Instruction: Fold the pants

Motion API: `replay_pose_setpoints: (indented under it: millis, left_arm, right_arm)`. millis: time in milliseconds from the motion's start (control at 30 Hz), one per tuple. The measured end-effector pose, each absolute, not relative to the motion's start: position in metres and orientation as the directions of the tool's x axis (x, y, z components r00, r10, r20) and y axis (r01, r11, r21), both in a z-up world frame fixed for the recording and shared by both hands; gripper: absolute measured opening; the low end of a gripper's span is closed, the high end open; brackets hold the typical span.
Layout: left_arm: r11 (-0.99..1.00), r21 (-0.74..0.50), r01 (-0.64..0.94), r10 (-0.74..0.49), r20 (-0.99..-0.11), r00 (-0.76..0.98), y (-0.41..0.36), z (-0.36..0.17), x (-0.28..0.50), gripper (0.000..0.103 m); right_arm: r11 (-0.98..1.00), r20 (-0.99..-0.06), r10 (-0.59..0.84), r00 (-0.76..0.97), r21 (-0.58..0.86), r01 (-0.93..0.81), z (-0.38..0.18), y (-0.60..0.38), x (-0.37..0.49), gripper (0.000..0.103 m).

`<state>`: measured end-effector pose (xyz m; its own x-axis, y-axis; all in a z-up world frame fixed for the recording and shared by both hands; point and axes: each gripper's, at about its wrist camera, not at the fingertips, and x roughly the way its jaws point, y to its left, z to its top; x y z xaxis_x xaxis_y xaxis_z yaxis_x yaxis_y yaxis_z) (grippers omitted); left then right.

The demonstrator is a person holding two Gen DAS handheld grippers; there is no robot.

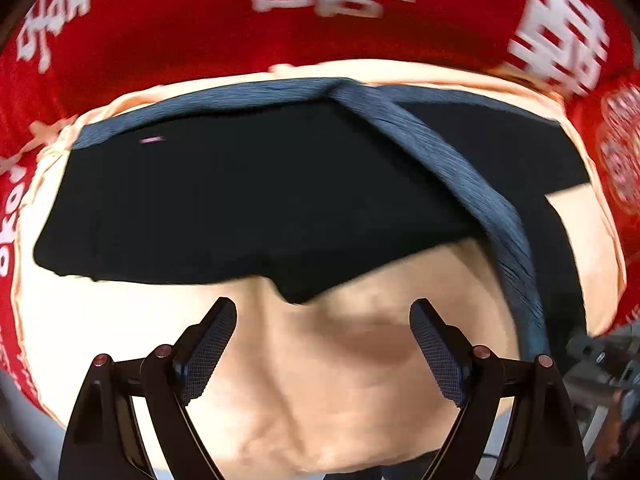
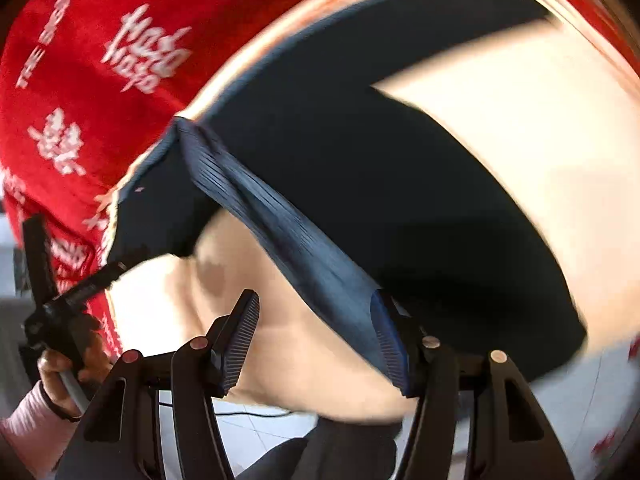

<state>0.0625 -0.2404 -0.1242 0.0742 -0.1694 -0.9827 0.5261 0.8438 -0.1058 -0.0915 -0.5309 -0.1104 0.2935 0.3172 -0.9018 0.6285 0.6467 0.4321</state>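
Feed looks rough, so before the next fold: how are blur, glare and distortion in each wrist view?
Left wrist view: white lettering on the red cloth is motion-smeared, and the cream cover glares near the left edge. Right wrist view: heavier smear, the dark pants streak at their edges. Both bow strongly at the rim.

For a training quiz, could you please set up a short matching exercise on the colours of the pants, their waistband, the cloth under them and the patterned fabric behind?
Things:
1. pants
2. waistband
3. cloth under the pants
4. patterned fabric behind

Colours:
A. red with white lettering
B. pale peach
C. black
D. ribbed grey-blue

Pairs: 1-C, 2-D, 3-B, 4-A
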Motion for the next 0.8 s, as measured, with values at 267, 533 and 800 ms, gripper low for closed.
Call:
replay_pose_setpoints:
  millis: [267,533,800]
  left_arm:
    - [0.794,-0.209,0.57,-0.26,-0.966,0.008,-0.272,-0.125,0.014,0.089]
    - [0.73,-0.277,0.625,-0.311,-0.949,-0.058,-0.329,-0.141,-0.016,0.089]
    - [0.721,-0.298,0.626,-0.292,-0.949,-0.116,-0.368,-0.165,-0.036,0.089]
  right_arm:
    - [0.548,-0.936,0.236,0.262,0.351,0.759,-0.142,-0.518,-0.195,0.062]
    - [0.492,-0.92,0.261,0.292,0.387,0.78,-0.17,-0.519,-0.222,0.062]
    - [0.475,-0.855,0.348,0.385,0.515,0.714,-0.174,-0.528,-0.225,0.051]
